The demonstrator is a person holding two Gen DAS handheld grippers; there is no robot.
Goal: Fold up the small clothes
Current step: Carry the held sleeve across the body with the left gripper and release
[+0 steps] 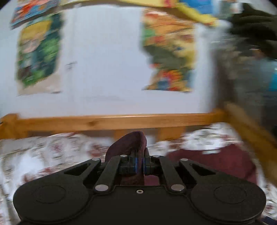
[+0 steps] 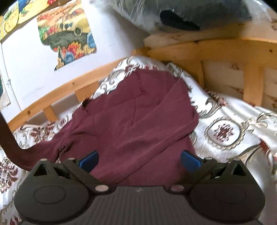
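Note:
A maroon garment lies spread on a white floral bedspread, partly folded with creases across it. My right gripper is open just above the garment's near edge, its blue pads wide apart and empty. My left gripper is shut on a fold of the maroon garment, which bulges up over the fingers. The rest of the garment lies to the right in the blurred left wrist view. A maroon strip rises at the left edge of the right wrist view.
A wooden bed rail runs along the far side and a wooden frame along the right. The white wall behind carries colourful posters. Plastic-wrapped bedding sits on top of the frame.

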